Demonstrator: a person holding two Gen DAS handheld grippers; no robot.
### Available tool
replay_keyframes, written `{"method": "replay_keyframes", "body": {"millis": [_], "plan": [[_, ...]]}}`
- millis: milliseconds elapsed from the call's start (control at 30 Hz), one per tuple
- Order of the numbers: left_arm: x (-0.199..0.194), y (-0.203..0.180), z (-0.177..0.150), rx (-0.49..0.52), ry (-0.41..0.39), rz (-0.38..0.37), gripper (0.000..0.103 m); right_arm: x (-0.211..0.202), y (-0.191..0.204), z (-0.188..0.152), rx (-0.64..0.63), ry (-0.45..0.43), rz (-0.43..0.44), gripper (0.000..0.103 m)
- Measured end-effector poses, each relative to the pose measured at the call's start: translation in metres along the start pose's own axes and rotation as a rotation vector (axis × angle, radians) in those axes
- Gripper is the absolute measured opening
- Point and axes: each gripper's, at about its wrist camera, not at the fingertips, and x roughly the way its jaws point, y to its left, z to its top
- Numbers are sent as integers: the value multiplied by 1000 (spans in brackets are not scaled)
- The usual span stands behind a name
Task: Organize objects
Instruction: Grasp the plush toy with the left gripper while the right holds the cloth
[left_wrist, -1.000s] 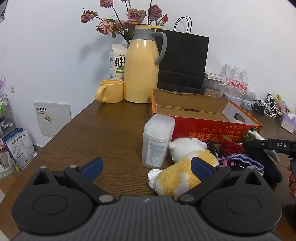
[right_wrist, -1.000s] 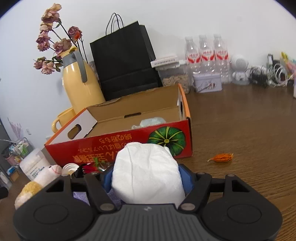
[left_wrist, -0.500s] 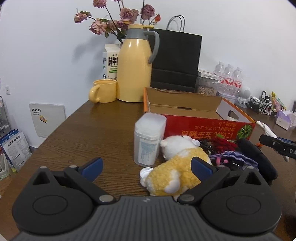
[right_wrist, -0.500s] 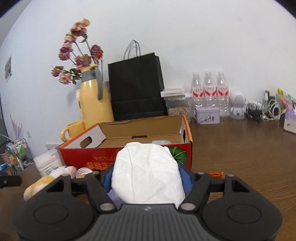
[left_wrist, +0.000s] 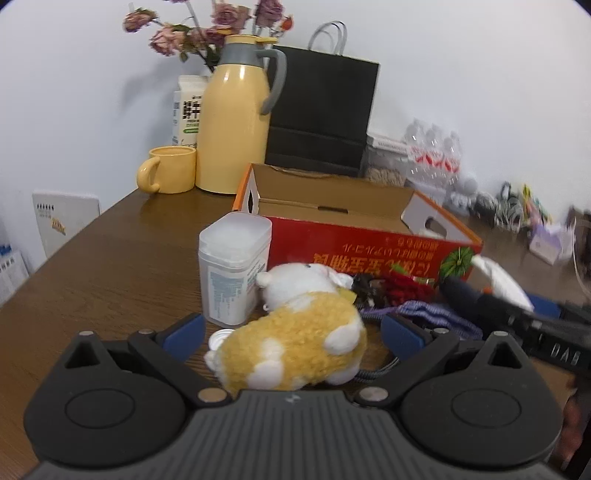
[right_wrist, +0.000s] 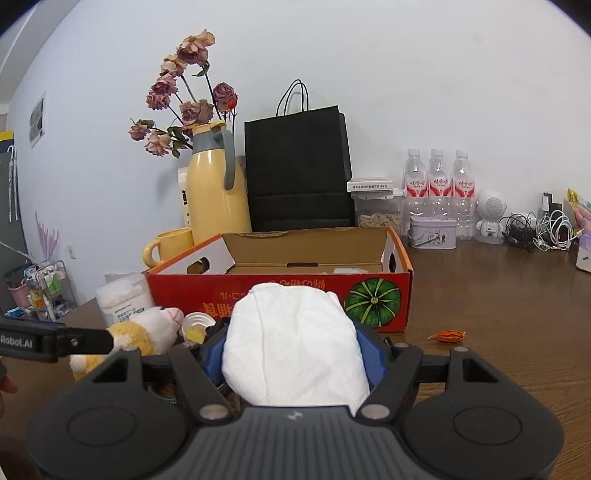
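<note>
While the right claw (right_wrist: 295, 354) grips a white wad (right_wrist: 295, 343) between its blue pads, we keep it just near of the red box (right_wrist: 280, 295). The wad fills the gap from pad to pad and bulges above the fingers. We cannot tell from the frames what material it is; it looks like crumpled paper or cloth.

We hold the left claw (left_wrist: 291, 330) wide, with nothing pressed by either pad. A plush toy (left_wrist: 295, 332), yellow with a white head, lies on the counter (left_wrist: 122, 251) between the two pads; contact with them cannot be confirmed.

Positions on the counter, as the left view shows them:
- A white jar (left_wrist: 232, 269) stands upright just left of the toy's head.
- A small white cap (left_wrist: 218, 338) lies near the toy's near-left end.
- A dark red item (left_wrist: 402, 288) and a purple cloth (left_wrist: 436, 314) lie right of the toy, against the near wall of the box.
- The box stands open, beyond these things.
- A yellow jug (left_wrist: 236, 125), a yellow mug (left_wrist: 173, 170) and a black bag (left_wrist: 321, 114) stand at the far edge by the wall.

In the right view, a small orange scrap (right_wrist: 448, 335) lies alone on the counter to the right of the box.
</note>
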Motion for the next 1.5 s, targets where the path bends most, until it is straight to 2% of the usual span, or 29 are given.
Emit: {"method": "replay_keyframes", "body": {"millis": [200, 433, 1000, 1300, 1500], "plan": [[4, -5, -4, -97, -25, 51, 103, 0, 0, -1, 1, 1, 1, 69], [12, -2, -10, -141, -31, 127, 103, 3, -1, -5, -2, 3, 9, 69], [37, -5, -12, -176, 46, 145, 103, 5, -1, -7, 4, 8, 21, 69], [39, 3, -12, -223, 46, 125, 102, 6, -1, -8, 3, 11, 13, 69], [32, 3, -13, -201, 19, 107, 95, 5, -1, -8, 6, 6, 8, 69]]}}
